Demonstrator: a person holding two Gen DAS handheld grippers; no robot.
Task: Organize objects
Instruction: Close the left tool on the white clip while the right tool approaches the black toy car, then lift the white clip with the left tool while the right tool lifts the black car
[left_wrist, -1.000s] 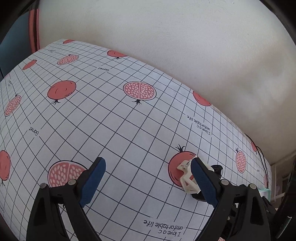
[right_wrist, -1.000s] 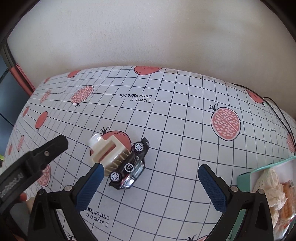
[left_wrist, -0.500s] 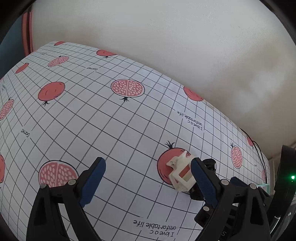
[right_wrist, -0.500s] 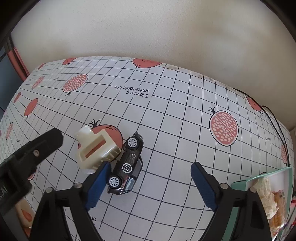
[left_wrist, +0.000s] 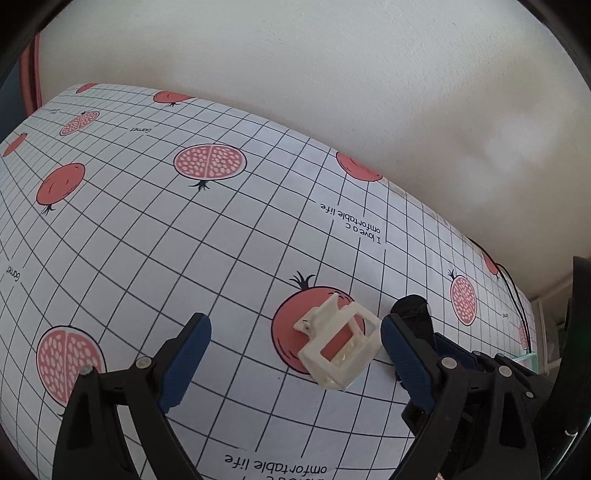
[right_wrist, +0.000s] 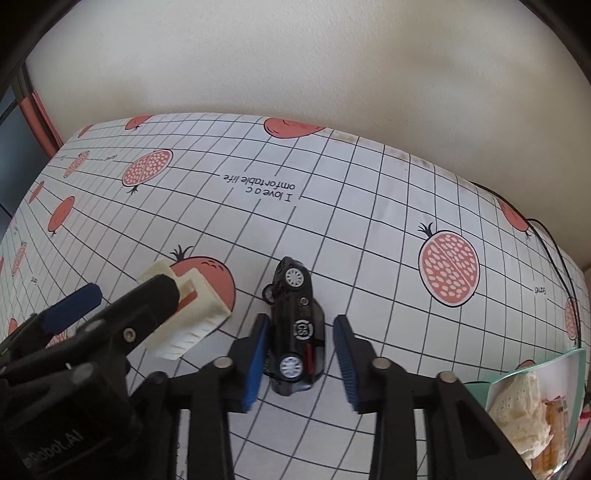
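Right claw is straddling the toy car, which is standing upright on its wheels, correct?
Not quite. The right claw does straddle the car, but the car lies on its side, wheels facing up at the camera, as the right wrist view shows.

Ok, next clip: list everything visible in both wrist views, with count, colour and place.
Tablecloth: one, white grid with red pomegranates, covers the table.
Toy car: one, black, lying on its side between the right jaws.
Hair claw clip: one, cream, on a pomegranate print, left of the car.
Tray: one, teal, far right, holding a cream lace item.
Cable: one, black, along the right table edge.
Wall: cream, behind.
Left gripper: black with blue pads, open, near the clip.
Right gripper: same colours, open, straddling the car.
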